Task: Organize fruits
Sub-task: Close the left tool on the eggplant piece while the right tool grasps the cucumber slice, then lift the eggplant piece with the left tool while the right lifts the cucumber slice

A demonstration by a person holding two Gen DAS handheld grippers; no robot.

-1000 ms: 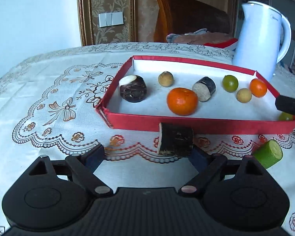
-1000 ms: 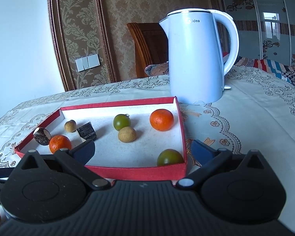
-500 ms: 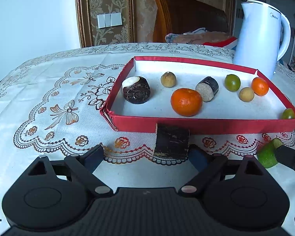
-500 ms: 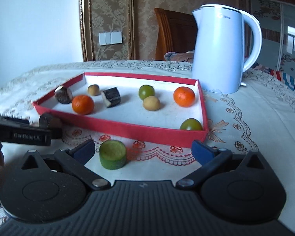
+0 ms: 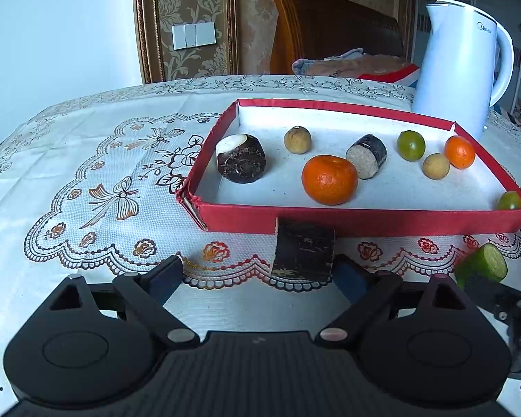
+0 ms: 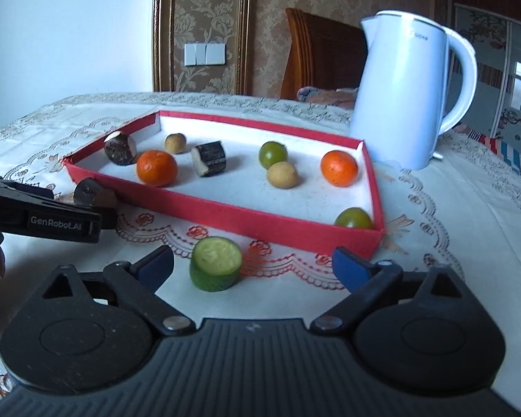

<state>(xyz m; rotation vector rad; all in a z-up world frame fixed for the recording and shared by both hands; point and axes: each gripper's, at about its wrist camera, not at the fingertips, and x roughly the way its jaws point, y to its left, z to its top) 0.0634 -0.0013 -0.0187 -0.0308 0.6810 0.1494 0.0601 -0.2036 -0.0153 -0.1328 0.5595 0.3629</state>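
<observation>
Lying on the lace-covered worktop [image 5: 87, 160], a dark cut piece [image 5: 304, 250] sits between the wide-spread fingers of the left tool [image 5: 260, 272], against the red tray [image 5: 364, 220]. The right tool [image 6: 251, 267], also wide, frames a cucumber slice [image 6: 216, 263]. A white kettle [image 6: 403, 104] stands behind.

Soft cool daylight, faint shadows, sharp centre, fisheye-bent edges, dark corners

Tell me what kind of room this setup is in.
Probably a home dining room: a lace tablecloth covers the table, a white electric kettle stands on it, and a wooden chair sits against damask wallpaper.
</observation>
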